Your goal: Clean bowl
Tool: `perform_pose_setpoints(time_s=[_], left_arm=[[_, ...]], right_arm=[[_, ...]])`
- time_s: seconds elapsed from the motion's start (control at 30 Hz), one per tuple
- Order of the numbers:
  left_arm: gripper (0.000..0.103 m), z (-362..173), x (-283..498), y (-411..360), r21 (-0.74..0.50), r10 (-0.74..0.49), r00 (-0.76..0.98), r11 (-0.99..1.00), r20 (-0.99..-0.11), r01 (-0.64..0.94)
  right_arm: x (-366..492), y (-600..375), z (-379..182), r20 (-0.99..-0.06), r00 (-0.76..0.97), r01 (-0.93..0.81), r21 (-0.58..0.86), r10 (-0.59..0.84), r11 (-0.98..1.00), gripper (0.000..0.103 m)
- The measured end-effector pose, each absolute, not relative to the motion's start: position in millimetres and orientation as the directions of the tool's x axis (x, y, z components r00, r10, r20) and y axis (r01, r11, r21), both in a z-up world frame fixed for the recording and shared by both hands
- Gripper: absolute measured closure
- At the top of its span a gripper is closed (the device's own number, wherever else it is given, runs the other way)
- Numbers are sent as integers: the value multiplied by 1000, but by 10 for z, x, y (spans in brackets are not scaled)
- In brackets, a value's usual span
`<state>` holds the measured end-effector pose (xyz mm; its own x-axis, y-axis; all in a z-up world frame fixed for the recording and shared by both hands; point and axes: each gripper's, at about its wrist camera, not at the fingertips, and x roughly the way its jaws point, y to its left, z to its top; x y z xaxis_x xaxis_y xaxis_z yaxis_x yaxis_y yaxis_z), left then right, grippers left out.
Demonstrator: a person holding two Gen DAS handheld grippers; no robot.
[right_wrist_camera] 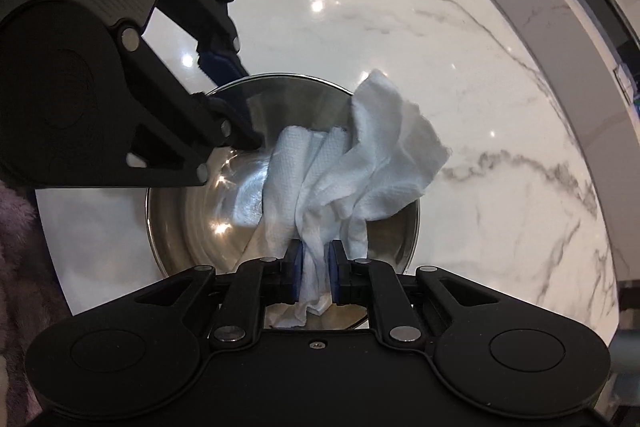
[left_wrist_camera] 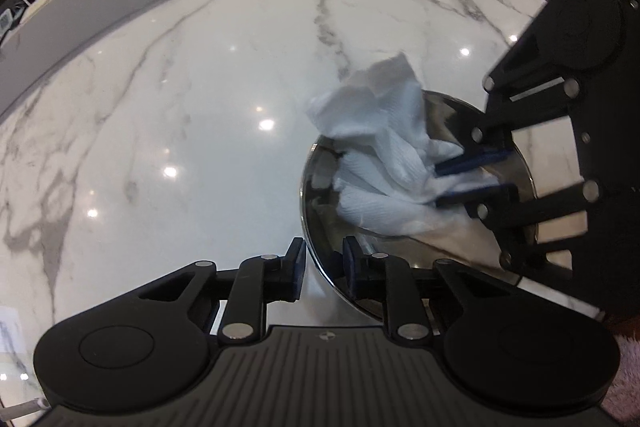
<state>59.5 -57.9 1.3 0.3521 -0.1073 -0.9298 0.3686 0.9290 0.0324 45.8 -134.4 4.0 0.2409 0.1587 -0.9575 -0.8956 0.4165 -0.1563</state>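
While my right gripper (right_wrist_camera: 316, 267) is clenched on a bunched white paper towel (right_wrist_camera: 360, 163), most of the towel lies inside the steel bowl (right_wrist_camera: 188, 223), which sits on the marble counter (right_wrist_camera: 460, 67). One loose corner of towel stands up past the bowl's far rim. My left gripper (left_wrist_camera: 322, 267) straddles the bowl's near rim, one blue pad outside the wall and one inside, drawn close around it; I think they pinch the rim, though the edge is blurred where they meet it.

What could go wrong, as I judge it: the bowl is light and the counter glossy, so if my left hold on the thin rim slips, a push from the towel may skate or tip the bowl. I grip only a narrow twist of towel, so rubbing hard could pull it free or tear it. The corner beyond the rim wipes nothing and might snag on the edge.
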Motion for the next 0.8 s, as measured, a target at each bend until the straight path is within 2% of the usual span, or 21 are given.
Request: perform_pose_setpoints(time_s=[0.13, 0.3, 0.4, 0.47, 0.8], left_arm=[[84, -16, 591, -508, -26, -137, 340, 950, -931, 310], [68, -101, 564, -421, -142, -210, 283, 960, -936, 242], [68, -149, 537, -427, -194, -254, 263, 953, -931, 233], [70, -143, 523, -448, -186, -250, 270, 952, -930, 241], [79, -106, 520, -499, -121, -208, 299, 952, -931, 282]], right_arm=[[516, -1407, 51, -958, 222, -883, -120, 180, 455, 92], [570, -1544, 62, -956, 210, -875, -90, 205, 476, 92], [584, -1599, 70, -955, 205, -866, -74, 217, 494, 91], [595, -1543, 28, -954, 197, -863, -60, 225, 501, 87], [485, -1324, -77, -947, 132, -874, 28, 292, 486, 87]])
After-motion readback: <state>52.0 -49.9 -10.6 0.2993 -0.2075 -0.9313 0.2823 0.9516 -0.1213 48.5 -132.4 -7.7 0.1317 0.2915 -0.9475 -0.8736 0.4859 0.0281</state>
